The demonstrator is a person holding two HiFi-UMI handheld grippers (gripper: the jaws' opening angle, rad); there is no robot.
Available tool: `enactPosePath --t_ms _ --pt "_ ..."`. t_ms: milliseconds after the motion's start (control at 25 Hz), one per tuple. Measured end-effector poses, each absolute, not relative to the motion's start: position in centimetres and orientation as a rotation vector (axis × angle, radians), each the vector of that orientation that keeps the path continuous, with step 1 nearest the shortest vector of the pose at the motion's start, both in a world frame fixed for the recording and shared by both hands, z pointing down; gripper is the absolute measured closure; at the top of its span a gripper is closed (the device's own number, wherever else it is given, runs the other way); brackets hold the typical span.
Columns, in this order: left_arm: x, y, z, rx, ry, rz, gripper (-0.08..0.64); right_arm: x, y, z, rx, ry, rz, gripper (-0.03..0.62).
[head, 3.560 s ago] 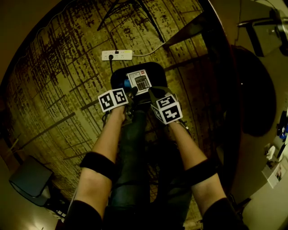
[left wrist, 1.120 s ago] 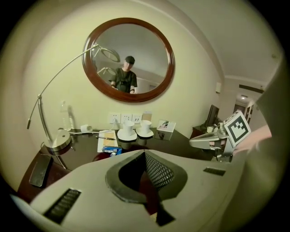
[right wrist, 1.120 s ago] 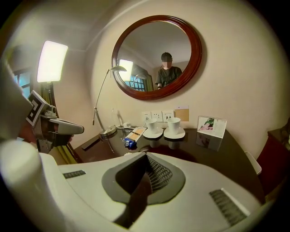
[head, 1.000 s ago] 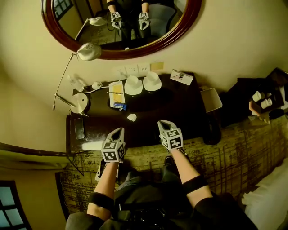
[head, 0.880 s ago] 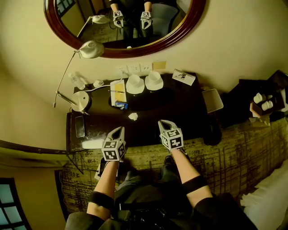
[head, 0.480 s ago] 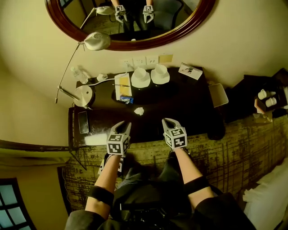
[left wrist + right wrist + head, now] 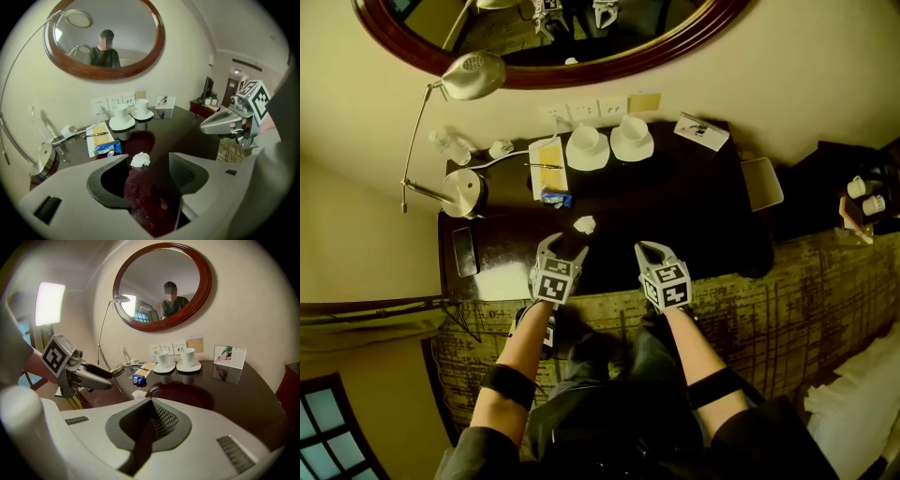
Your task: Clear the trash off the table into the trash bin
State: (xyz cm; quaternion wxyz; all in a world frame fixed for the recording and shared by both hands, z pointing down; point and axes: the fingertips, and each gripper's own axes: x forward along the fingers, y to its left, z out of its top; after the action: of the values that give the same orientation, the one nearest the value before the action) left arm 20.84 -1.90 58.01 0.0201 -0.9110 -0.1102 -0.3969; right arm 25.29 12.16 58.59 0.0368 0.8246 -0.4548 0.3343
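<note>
A crumpled white paper ball lies on the dark table near its front edge, with a blue wrapper behind it. My left gripper hovers over the front edge and points down at the ball. Its jaws have just been opening and now stand open. In the left gripper view the ball lies just beyond the tips of the left gripper, with nothing between the pads. My right gripper is shut and empty to the right; the right gripper view shows the right gripper with its jaws together.
Two white cups on saucers stand at the back, beside a notepad with a pen. A desk lamp and a phone occupy the left end. A card stands back right. A pale square container sits by the table's right end.
My left gripper has moved forward and down over the table's edge toward the paper ball, and its jaws have opened. The right gripper has dropped a little and stays shut.
</note>
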Motion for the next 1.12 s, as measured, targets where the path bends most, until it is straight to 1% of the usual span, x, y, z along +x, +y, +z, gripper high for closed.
enactPosePath --t_ms 280,440,600,720,800,880,960,1120 --pt "25.1 -1.0 63.8 -2.589 -0.409 -1.348 0.287 26.3 14.2 60.8 2.473 -1.421 1.08 0.589" --pt "26.2 -1.0 67.0 -2.55 -0.401 -1.426 0.288 26.8 15.8 62.1 2.475 -1.408 1.124 0.589" --pt "26.4 -1.3 69.1 -2.543 -0.372 -1.5 0.321 27.1 16.9 63.2 2.479 -1.395 1.149 0.589" --pt "26.4 -1.4 70.0 -2.527 -0.36 -1.53 0.33 27.5 17.4 63.4 2.483 -1.39 1.157 0.589" --pt "26.4 -1.6 70.3 -2.52 -0.343 -1.532 0.357 27.7 17.5 63.5 2.486 -1.389 1.158 0.589" --pt "26.5 -2.0 70.2 -2.516 -0.302 -1.519 0.465 27.9 17.7 63.6 2.49 -1.384 1.155 0.589" --pt "26.6 -2.4 69.9 -2.531 -0.259 -1.513 0.523 28.0 17.8 63.6 2.49 -1.381 1.152 0.589" --pt "26.8 -2.5 68.7 -2.577 -0.242 -1.476 0.545 27.9 17.6 63.5 2.482 -1.388 1.151 0.589"
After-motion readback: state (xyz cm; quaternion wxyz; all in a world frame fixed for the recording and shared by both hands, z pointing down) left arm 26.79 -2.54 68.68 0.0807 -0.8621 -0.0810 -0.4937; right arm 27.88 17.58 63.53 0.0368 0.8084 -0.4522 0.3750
